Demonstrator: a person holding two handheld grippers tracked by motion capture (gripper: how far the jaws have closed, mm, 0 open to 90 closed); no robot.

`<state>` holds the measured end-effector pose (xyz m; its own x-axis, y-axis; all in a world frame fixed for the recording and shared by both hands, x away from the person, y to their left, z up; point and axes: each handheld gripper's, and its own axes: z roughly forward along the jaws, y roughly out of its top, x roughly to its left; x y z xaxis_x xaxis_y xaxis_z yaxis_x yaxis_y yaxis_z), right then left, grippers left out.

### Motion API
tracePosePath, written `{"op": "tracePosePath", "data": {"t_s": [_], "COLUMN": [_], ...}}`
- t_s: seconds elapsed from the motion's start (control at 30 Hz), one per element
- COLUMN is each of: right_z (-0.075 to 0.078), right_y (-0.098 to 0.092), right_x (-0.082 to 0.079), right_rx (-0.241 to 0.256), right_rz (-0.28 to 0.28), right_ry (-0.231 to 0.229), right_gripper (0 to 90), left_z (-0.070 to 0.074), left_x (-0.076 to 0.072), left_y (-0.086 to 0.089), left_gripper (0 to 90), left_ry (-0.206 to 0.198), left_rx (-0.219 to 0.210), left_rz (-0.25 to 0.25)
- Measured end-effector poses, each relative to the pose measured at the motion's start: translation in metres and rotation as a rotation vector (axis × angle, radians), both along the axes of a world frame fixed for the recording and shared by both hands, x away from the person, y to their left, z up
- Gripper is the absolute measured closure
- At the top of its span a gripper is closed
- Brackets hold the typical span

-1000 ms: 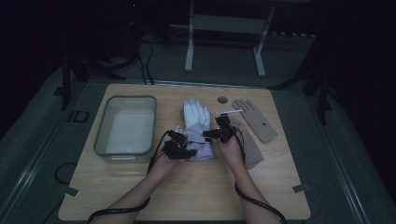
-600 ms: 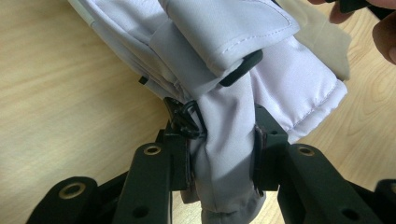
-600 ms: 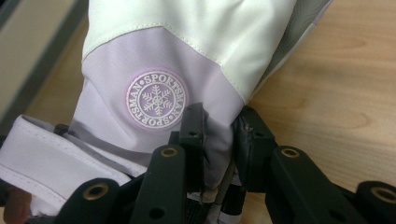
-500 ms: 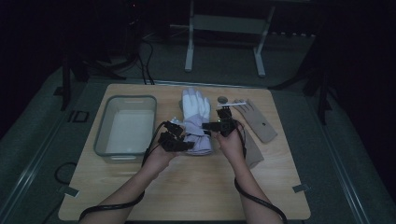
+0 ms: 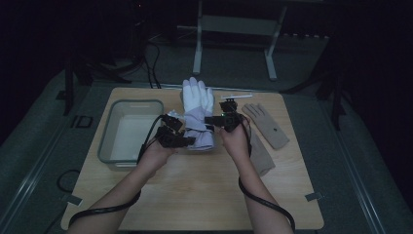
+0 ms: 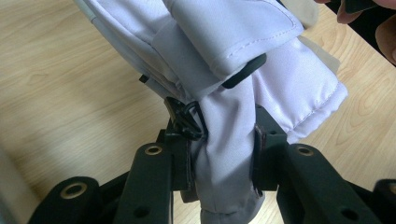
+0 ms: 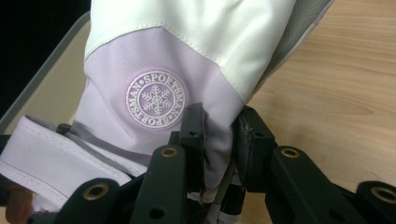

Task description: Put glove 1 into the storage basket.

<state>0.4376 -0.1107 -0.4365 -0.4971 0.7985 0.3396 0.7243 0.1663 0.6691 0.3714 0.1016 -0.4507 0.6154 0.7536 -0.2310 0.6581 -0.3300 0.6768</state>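
Wooden table (image 5: 195, 195), padded lilac glove (image 5: 197, 105)

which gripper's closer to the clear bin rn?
Left. The left gripper grips the white glove at its cuff, just beside the clear bin. The right gripper grips the glove's far side.

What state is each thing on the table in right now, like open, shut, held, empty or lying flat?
Left gripper: shut on the ski glove's cuff.
Right gripper: shut on the ski glove's side.
Ski glove: held by both grippers, fingers pointing away.
Plastic bin: open, looks empty.
Tan glove: lying flat, untouched.
Second tan glove: flat, partly under the right forearm.
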Motion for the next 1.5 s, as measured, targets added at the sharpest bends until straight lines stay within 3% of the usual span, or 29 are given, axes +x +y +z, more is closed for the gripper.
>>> {"op": "tracePosePath", "data": {"t_s": [0.4,0.87,1.27,1.5], "right_z": [0.008,0.004,-0.009,-0.022], "right_y": [0.043,0.120,0.188,0.210], "right_x": [0.006,0.004,0.004,0.004], "right_rx": [0.015,0.037,0.013,-0.027], "right_rz": [0.022,0.102,0.169,0.192], "right_ry": [-0.011,0.010,0.035,0.057], "right_gripper": [74.9,74.9,74.9,74.9], "left_z": [0.012,0.016,0.006,-0.008], "left_x": [0.002,-0.012,-0.024,-0.024], "left_y": [0.044,0.117,0.174,0.187], "left_gripper": [66.7,66.7,66.7,66.6], "left_ry": [0.019,0.033,0.068,0.105], "left_rx": [0.010,0.073,0.101,0.120], "left_rz": [0.030,0.086,0.159,0.173]}}
